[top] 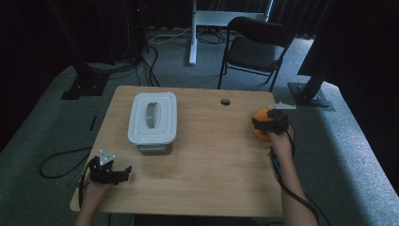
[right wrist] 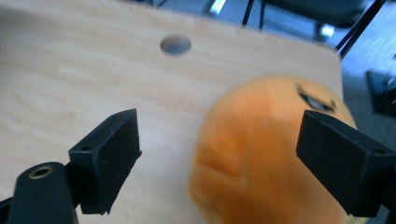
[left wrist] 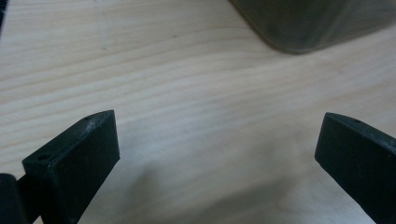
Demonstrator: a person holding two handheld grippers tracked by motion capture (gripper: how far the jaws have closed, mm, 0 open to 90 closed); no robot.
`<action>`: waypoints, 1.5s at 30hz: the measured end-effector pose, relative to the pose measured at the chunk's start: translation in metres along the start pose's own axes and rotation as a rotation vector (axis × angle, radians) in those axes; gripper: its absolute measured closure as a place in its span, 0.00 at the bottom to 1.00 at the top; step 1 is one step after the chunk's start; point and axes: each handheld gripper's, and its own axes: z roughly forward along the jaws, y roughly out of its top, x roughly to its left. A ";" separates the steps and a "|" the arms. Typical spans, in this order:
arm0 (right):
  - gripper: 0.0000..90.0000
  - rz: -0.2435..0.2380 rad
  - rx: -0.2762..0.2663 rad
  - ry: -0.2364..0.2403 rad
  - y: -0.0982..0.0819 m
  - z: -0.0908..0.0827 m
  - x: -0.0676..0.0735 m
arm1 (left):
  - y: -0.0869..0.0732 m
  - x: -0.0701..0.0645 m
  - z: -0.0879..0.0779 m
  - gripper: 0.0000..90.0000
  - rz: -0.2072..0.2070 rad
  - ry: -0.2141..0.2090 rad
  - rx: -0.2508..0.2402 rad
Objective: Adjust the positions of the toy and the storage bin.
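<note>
A: Two hand-held grippers are at work. The right hand-held gripper (top: 269, 123) hangs over the orange plush toy (top: 260, 123) near the right edge of the worktop (top: 207, 160), jaws spread wide; in the right gripper view the toy (right wrist: 261, 158) lies between the pads, nearer the right one, and I cannot tell whether that pad touches it.

B: And the left?

A: The left hand-held gripper (top: 123, 172) rests by the near left corner, jaws wide, nothing between them. The white lidded box (top: 153, 117) stands toward the far left of the worktop.

B: Which step is this?

A: By my judgement, the approach to a grasp on the toy. The next move calls for centring the jaws on its body, then closing.

B: Its heading?

A: It is nearly round, so no long axis reads clearly. A dark mark, perhaps an eye (right wrist: 316, 101), faces the far right corner.
</note>
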 end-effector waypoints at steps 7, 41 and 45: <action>0.14 0.006 -0.033 0.066 0.003 0.014 0.035 | 0.009 0.012 0.015 0.00 0.001 0.025 0.003; 0.15 -0.096 0.070 0.317 0.003 0.125 0.189 | 0.081 0.050 0.073 0.00 0.020 0.100 -0.050; 0.15 -0.080 0.078 0.333 0.006 0.134 0.197 | 0.088 0.049 0.079 0.00 0.027 0.097 -0.045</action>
